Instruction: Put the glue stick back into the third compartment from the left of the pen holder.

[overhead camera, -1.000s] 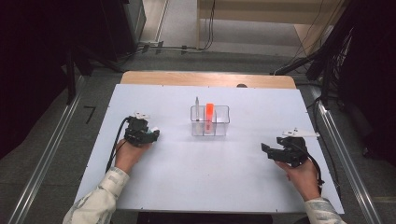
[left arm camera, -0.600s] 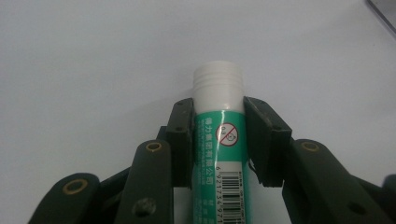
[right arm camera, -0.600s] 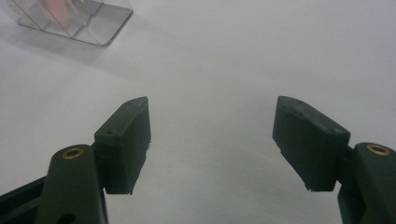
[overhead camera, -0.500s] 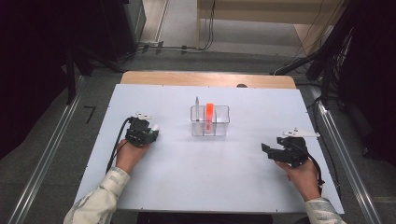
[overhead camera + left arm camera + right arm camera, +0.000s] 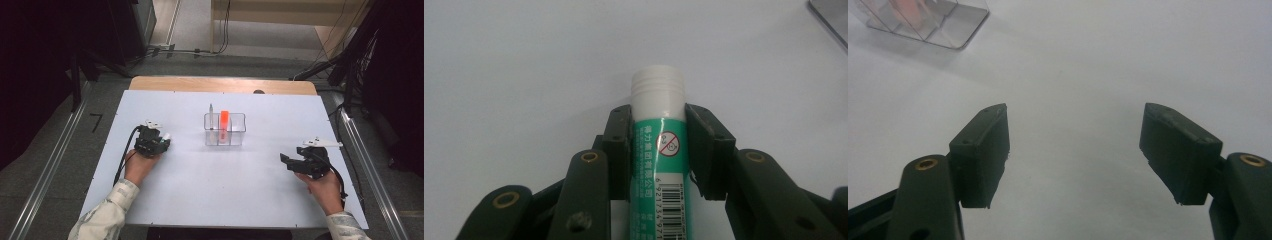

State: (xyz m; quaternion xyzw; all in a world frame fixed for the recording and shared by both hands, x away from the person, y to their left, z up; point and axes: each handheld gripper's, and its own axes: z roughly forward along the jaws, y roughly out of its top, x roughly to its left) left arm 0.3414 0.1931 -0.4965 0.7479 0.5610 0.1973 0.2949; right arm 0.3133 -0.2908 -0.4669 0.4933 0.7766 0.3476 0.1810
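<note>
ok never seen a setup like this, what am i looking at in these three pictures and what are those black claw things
The black claws are hand-held grippers, each with two jaws; a person holds one in each hand at a white table.

The high view looks down from above the person's side. There the left gripper is at the left and the right gripper at the right. Between them stands a clear plastic organizer with an orange item and a thin pen-like stick upright in it.

The other two pictures come from cameras riding on the grippers, looking along their jaws. In the left gripper view the jaws are closed on a glue stick with a green label and a white ribbed end. In the right gripper view the right gripper's jaws stand wide apart with nothing between them, and a corner of the organizer shows at top left.
</note>
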